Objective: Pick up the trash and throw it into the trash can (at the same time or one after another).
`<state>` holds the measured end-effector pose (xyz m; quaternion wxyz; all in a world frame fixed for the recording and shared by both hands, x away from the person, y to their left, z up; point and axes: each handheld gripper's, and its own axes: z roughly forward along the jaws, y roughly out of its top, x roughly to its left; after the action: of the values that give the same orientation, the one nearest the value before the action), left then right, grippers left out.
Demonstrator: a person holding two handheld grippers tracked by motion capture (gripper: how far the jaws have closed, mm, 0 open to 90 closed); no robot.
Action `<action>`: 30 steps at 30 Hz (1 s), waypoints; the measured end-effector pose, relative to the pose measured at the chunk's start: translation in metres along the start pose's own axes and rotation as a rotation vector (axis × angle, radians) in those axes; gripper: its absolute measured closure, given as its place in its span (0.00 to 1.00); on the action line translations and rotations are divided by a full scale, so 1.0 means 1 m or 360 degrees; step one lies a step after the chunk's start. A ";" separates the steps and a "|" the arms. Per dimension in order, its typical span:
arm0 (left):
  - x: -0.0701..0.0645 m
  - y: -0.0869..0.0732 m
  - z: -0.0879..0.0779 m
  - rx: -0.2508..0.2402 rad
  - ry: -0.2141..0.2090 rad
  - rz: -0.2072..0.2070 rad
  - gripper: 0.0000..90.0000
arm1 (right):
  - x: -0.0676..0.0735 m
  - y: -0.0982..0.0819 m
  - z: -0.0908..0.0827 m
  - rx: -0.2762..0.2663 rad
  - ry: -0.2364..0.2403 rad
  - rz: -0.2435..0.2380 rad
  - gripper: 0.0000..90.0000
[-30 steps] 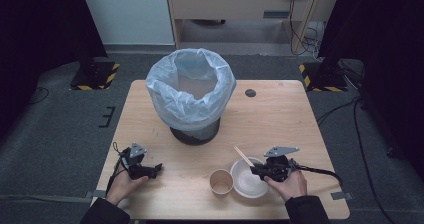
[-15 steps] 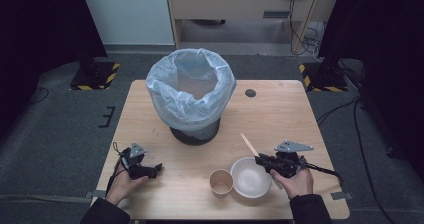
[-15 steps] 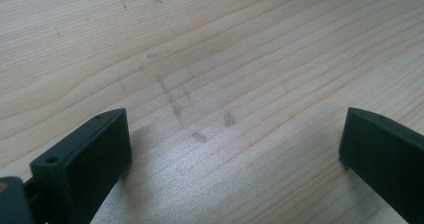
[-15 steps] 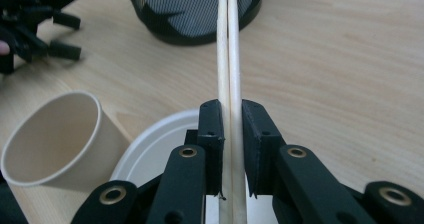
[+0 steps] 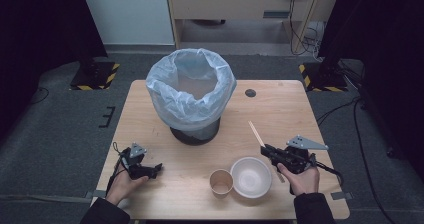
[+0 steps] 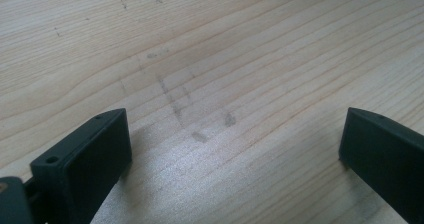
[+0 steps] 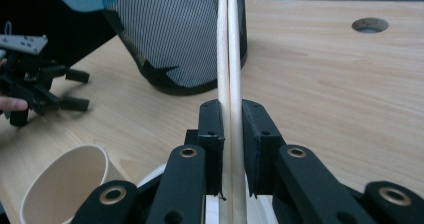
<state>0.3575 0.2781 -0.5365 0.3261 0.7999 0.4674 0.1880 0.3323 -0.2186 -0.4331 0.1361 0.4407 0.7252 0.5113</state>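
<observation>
Wooden table (image 5: 150, 119): right gripper (image 5: 266, 149) clamps chopsticks (image 5: 256, 133) beside bowl (image 5: 250, 177), cup (image 5: 221, 181), lined bin (image 5: 192, 91).

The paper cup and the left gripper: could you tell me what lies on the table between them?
Nothing: in the high view the stretch of wooden table between the left gripper and the paper cup is bare.

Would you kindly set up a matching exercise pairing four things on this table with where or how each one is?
Things:
1. chopsticks
2. paper cup
3. white bowl
4. left gripper

States:
A. jaws wide apart over bare wood
B. clamped between the right gripper's jaws
C. stands left of the bowl
D. empty, beside the right hand

Pairs: 1-B, 2-C, 3-D, 4-A
</observation>
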 end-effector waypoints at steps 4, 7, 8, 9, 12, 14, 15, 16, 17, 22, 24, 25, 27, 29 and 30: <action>0.000 0.000 0.000 0.0000 0.0000 0.0000 0.00 | -0.002 0.005 -0.005 -0.0078 0.0005 0.0033 0.89; 0.000 0.000 0.000 0.0000 0.0000 0.0000 0.00 | -0.003 0.011 -0.010 -0.0137 0.0002 0.0033 0.89; 0.000 0.000 0.000 0.0000 0.0000 0.0000 0.00 | -0.003 0.013 -0.011 -0.0161 0.0004 0.0032 0.89; 0.000 0.000 0.000 0.0000 -0.0001 0.0000 0.00 | -0.002 0.015 -0.012 -0.0171 0.0007 0.0029 0.89; 0.000 0.000 0.000 0.0000 0.0000 0.0000 0.00 | -0.002 0.021 -0.015 -0.0207 0.0004 0.0022 0.89; 0.000 0.000 0.000 -0.0001 0.0000 0.0000 0.00 | -0.005 0.025 -0.018 -0.0240 0.0009 0.0038 0.89; 0.000 0.000 0.000 0.0000 0.0000 -0.0001 0.00 | -0.006 0.028 -0.019 -0.0251 -0.0001 0.0027 0.89; 0.000 0.000 0.000 -0.0001 0.0000 -0.0001 0.00 | -0.006 0.031 -0.021 -0.0264 -0.0004 0.0025 0.89; 0.000 0.000 0.000 -0.0001 0.0000 -0.0001 0.00 | -0.007 0.033 -0.021 -0.0279 -0.0001 0.0025 0.89; 0.000 0.000 0.000 -0.0001 0.0000 0.0000 0.00 | -0.007 0.050 -0.024 -0.0368 0.0012 0.0020 0.89; 0.000 0.000 0.000 0.0000 0.0000 0.0000 0.00 | -0.006 0.056 -0.025 -0.0400 0.0019 0.0018 0.89; 0.000 0.000 0.000 -0.0001 0.0001 -0.0001 0.00 | -0.005 0.058 -0.025 -0.0414 0.0022 0.0021 0.89; 0.000 0.000 0.000 -0.0001 0.0000 0.0000 0.00 | -0.004 0.065 -0.025 -0.0445 0.0024 0.0012 0.89; 0.000 0.000 0.000 -0.0001 0.0000 0.0000 0.00 | -0.003 0.070 -0.025 -0.0465 0.0031 0.0011 0.89; 0.000 0.000 0.000 -0.0001 0.0000 0.0000 0.00 | -0.003 0.070 -0.025 -0.0465 0.0031 0.0011 0.89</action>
<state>0.3575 0.2780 -0.5365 0.3262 0.7998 0.4675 0.1882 0.3531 -0.2303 -0.3627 0.1898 0.4137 0.6428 0.6162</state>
